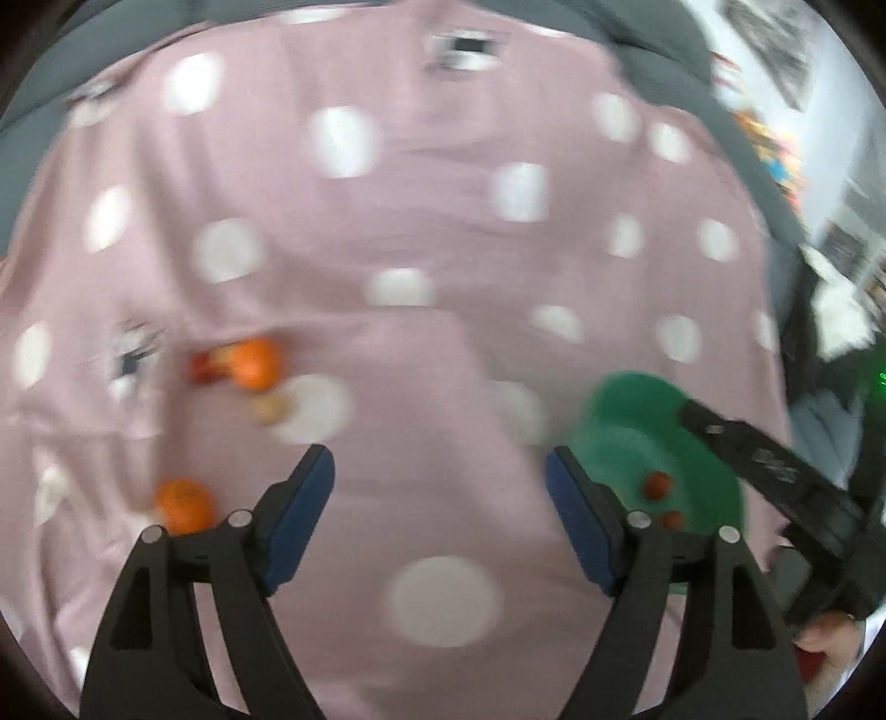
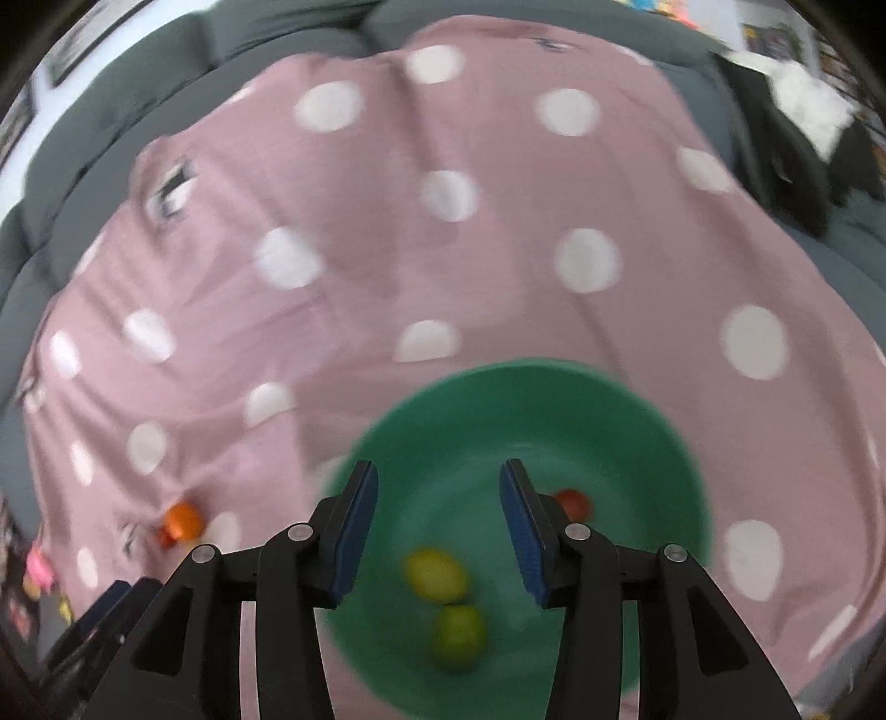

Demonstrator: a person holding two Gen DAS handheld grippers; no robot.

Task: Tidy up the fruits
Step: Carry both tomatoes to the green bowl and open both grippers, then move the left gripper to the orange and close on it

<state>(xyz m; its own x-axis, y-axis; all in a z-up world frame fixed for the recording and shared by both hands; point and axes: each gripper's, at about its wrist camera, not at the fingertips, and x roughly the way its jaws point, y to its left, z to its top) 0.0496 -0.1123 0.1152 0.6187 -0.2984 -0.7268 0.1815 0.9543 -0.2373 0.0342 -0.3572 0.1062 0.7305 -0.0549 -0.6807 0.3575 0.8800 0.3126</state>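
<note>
A green bowl (image 2: 554, 404) sits on a pink polka-dot cloth (image 2: 443, 249). In it lie a yellow lemon (image 2: 436, 575), a green lime (image 2: 459, 637) and a red fruit (image 2: 573, 503). My right gripper (image 2: 438, 531) is open and empty, hanging over the bowl. In the left wrist view the bowl (image 1: 637, 421) is at the right with small red fruits (image 1: 658, 486) inside. My left gripper (image 1: 440, 520) is open and empty above the cloth. An orange (image 1: 185, 505) lies left of it. Another orange (image 1: 256, 363) with a red fruit (image 1: 202, 368) lies farther away.
The cloth (image 1: 415, 221) covers a grey sofa (image 1: 664, 50). A pale small fruit (image 1: 270, 409) lies near the far orange. The right gripper's body (image 1: 775, 476) reaches over the bowl. An orange (image 2: 183, 520) shows at the left in the right wrist view.
</note>
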